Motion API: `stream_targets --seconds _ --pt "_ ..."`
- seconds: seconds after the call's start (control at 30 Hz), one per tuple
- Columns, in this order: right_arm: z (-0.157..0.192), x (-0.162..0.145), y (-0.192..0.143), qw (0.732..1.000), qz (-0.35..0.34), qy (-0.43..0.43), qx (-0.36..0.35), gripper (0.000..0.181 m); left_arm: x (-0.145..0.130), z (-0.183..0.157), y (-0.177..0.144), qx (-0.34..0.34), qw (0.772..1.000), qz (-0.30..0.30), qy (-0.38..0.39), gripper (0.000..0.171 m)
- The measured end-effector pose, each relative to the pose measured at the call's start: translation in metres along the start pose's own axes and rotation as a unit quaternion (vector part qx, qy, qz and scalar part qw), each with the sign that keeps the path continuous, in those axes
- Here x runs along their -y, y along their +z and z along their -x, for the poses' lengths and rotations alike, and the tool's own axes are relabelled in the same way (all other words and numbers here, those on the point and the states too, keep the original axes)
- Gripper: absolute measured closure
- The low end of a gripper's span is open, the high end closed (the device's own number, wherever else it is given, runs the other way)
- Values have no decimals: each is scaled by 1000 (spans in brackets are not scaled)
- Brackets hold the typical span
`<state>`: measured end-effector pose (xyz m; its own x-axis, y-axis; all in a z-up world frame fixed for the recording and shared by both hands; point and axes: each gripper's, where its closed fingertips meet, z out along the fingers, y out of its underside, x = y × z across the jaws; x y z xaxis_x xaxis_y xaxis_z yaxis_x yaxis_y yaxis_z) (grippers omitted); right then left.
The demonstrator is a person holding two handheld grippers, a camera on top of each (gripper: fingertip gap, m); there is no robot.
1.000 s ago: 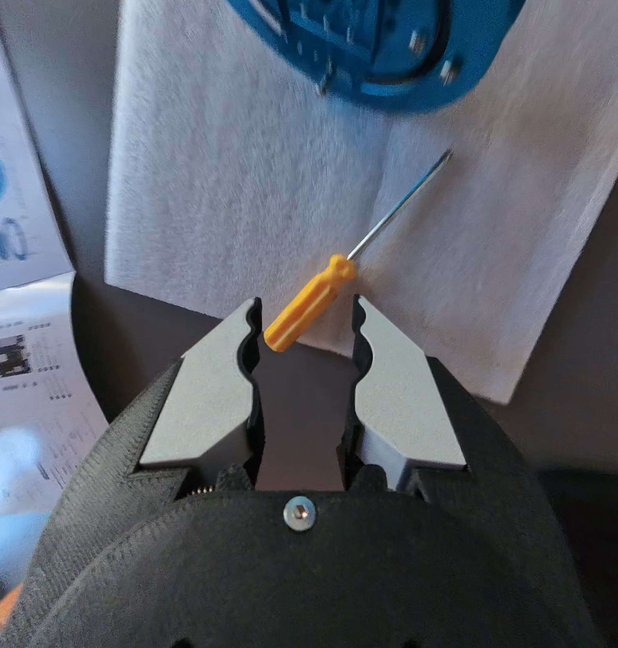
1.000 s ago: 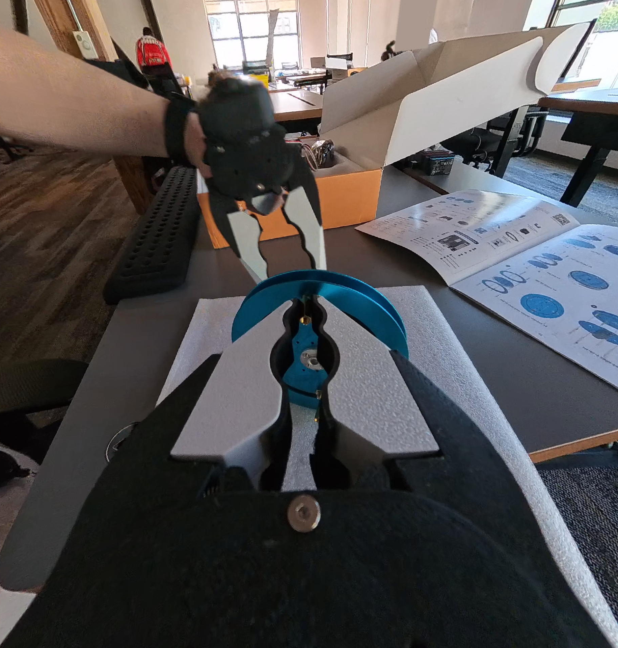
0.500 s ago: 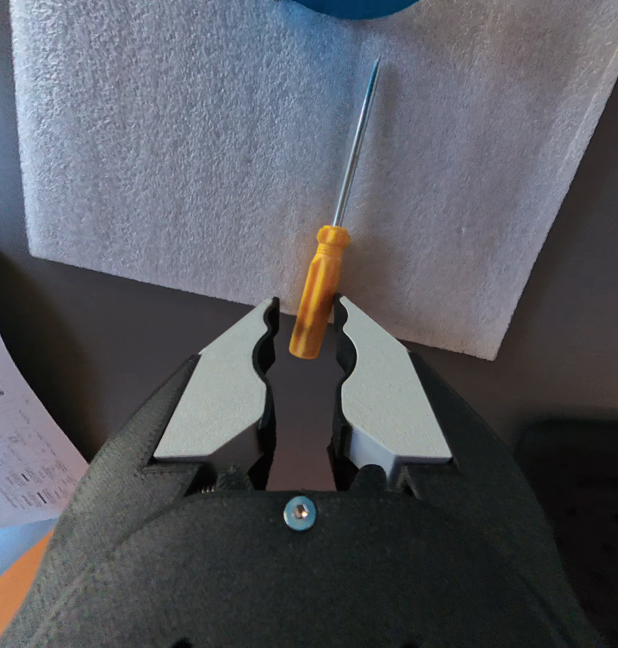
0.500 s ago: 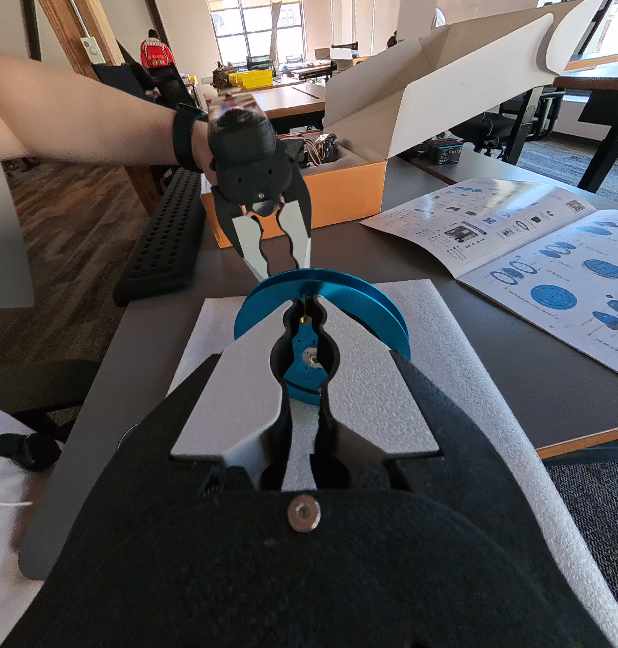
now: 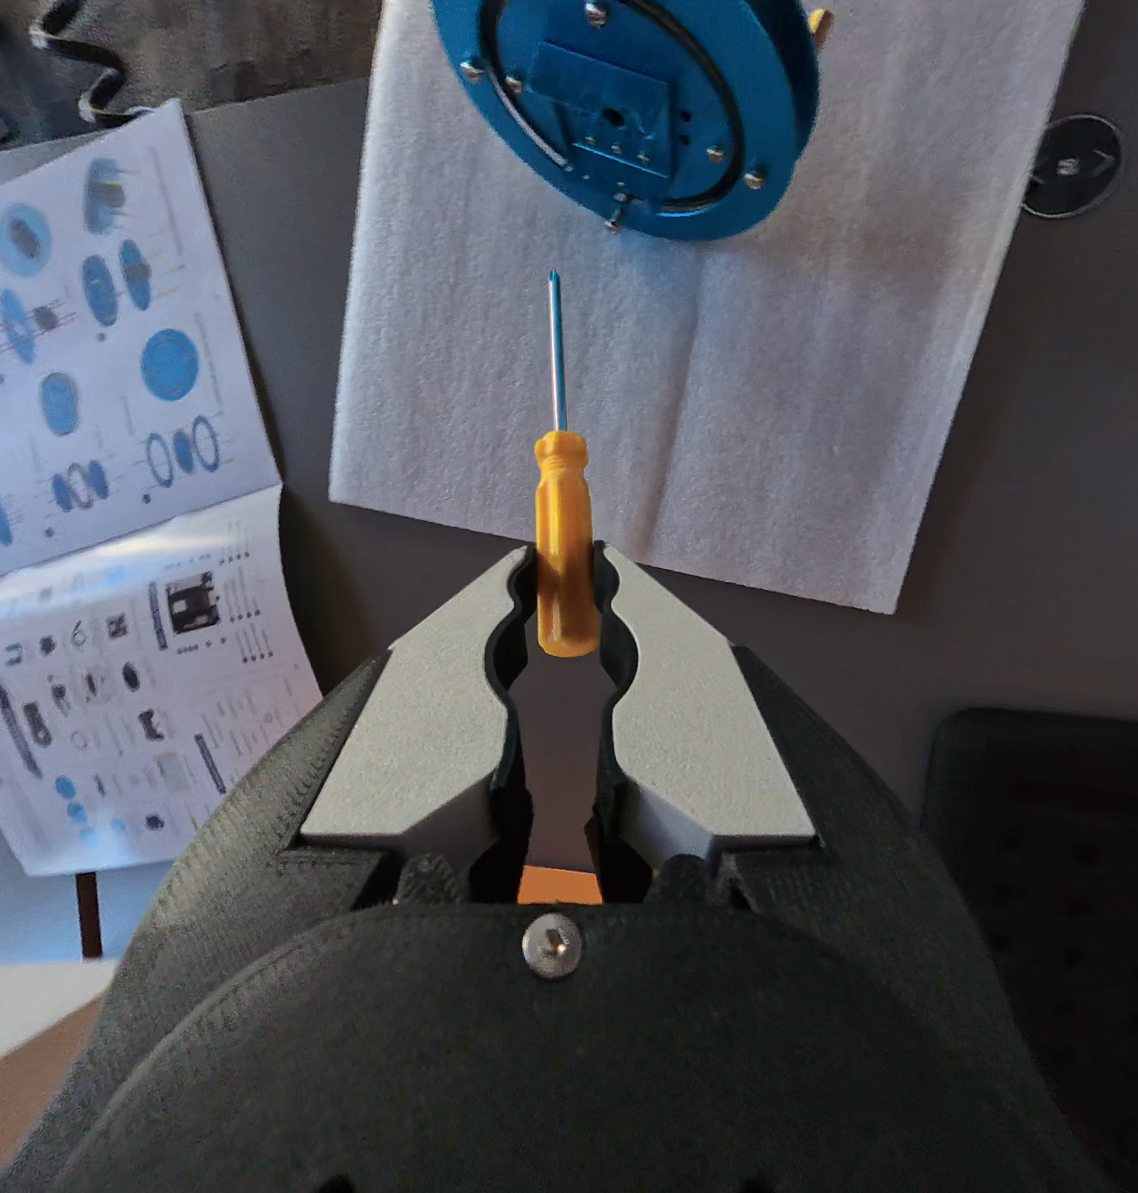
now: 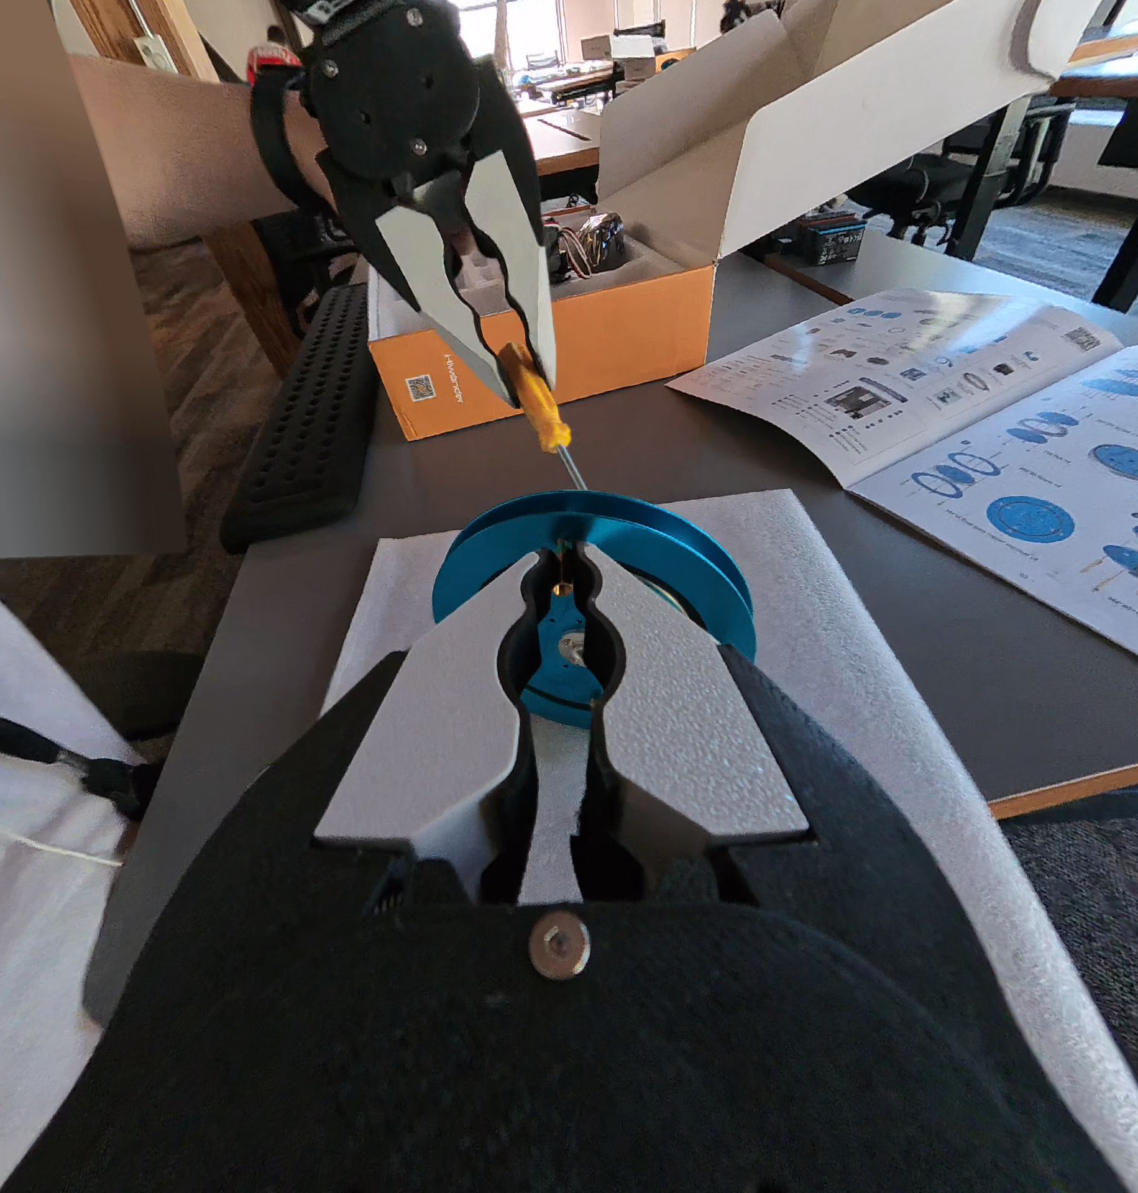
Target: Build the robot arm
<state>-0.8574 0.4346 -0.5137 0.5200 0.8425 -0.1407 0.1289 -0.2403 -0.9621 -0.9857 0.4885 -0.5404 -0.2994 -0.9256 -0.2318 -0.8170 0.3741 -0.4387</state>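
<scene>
since a second ago the screwdriver point(image 5: 563, 549) has been picked up off the foam sheet point(image 5: 779, 387) and is now pinched by its orange handle between the left claw point(image 5: 564, 560) tips, shaft pointed at the blue wheel point(image 5: 624, 110). one screwdriver, one wheel, one foam sheet, one open booklet point(image 6: 979, 426) and one orange box point(image 6: 618, 329) are counted on the surface point(image 6: 844, 645). the wheel is gripped on edge in the right claw point(image 6: 565, 549), upright on the foam, screwdriver tip just behind it.

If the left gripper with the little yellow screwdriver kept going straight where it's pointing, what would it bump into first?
Probably the blue wheel. The left gripper holds the screwdriver with its tip aimed just beside the wheel's rim; it may touch the white foam sheet first. Depth is unclear.
</scene>
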Motion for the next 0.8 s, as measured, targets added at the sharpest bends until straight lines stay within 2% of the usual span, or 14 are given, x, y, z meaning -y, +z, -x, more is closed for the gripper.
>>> stream_targets --seconds 0.2,0.37,0.43,0.5,0.6,0.7,0.8 --pt "4 -2 -3 1000 18 -1 -5 177 -21 -14 37 -119 992 46 -7 156" --pt "5 -4 -7 999 26 -33 0 177 -39 -17 56 -126 987 84 -54 156" --pt "5 -3 -6 999 27 -45 5 177 -41 -22 64 -109 988 92 -59 155" --pt "6 -3 -4 998 29 -48 14 176 -39 -25 71 -89 990 93 -49 142" --pt "6 -2 -3 998 37 -55 19 176 -39 -21 73 -67 991 107 -37 134" --pt "5 -3 -4 997 46 -65 17 176 -40 -30 73 -104 985 109 -83 154" --pt "4 -3 -5 997 48 -57 16 176 -40 -30 70 -98 984 116 -96 154"
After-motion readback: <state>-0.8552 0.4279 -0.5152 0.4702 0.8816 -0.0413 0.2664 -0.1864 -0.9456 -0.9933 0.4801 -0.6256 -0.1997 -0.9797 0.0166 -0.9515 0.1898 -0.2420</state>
